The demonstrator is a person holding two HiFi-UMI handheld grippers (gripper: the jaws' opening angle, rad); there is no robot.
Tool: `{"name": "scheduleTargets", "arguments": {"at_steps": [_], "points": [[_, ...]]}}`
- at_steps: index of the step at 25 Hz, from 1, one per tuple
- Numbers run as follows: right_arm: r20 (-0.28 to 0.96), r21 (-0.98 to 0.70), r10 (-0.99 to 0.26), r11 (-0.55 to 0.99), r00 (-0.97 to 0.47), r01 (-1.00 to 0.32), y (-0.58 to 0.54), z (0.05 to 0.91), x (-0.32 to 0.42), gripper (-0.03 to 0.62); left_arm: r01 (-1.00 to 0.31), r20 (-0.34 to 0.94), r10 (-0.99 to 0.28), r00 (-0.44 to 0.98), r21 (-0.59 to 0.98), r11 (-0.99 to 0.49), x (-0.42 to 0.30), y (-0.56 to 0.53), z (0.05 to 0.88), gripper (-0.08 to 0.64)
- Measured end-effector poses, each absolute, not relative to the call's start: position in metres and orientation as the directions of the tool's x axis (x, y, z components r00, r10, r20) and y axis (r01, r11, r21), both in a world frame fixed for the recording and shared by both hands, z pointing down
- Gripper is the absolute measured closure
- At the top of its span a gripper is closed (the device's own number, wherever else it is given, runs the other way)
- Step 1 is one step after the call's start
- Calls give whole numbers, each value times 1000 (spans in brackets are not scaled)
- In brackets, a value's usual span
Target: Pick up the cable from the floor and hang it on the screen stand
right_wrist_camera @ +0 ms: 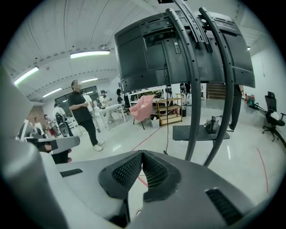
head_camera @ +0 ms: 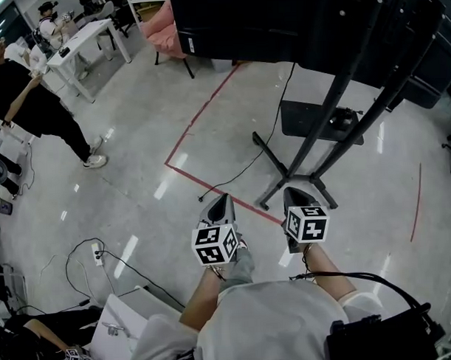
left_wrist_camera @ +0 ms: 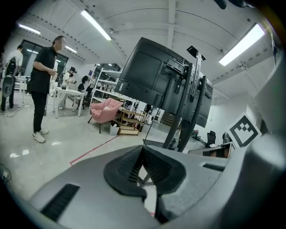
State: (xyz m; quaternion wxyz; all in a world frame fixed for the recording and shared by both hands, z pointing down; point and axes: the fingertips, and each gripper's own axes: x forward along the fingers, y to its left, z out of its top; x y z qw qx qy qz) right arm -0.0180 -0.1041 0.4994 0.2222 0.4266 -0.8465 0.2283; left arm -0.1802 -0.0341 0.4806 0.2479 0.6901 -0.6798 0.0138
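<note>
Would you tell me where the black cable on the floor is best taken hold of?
I'd grip the black cable just behind its loose end, lying flat on bare floor near the red tape. Come down with the left claw, opened first, jaws across its run.

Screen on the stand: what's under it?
A dark shelf holding a small device, the stand's legs, and a black cable trailing onto the floor. The screen hides the floor farther back.

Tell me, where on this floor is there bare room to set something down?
Bare floor lies between the red tape and the standing person, and right of the screen stand. Crowded: the cable by the stand's feet, the power strip lower left.
</note>
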Motion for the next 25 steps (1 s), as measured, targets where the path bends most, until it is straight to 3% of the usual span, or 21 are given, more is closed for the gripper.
{"name": "scheduleTargets", "arguments": {"at_steps": [9, 19, 25], "points": [[577, -187, -652, 480, -491, -857, -164, 499, -38, 574, -941, 362, -920, 153, 337, -24, -196, -110, 489, 557], [612, -198, -672, 381, -417, -903, -196, 522, -6, 574, -935, 418, -876, 242, 341, -96, -173, -157, 518, 557], [633, -242, -642, 366, -432, -899, -228, 556, -2, 574, -942, 497, -839, 221, 332, -51, -168, -177, 558, 557]]}}
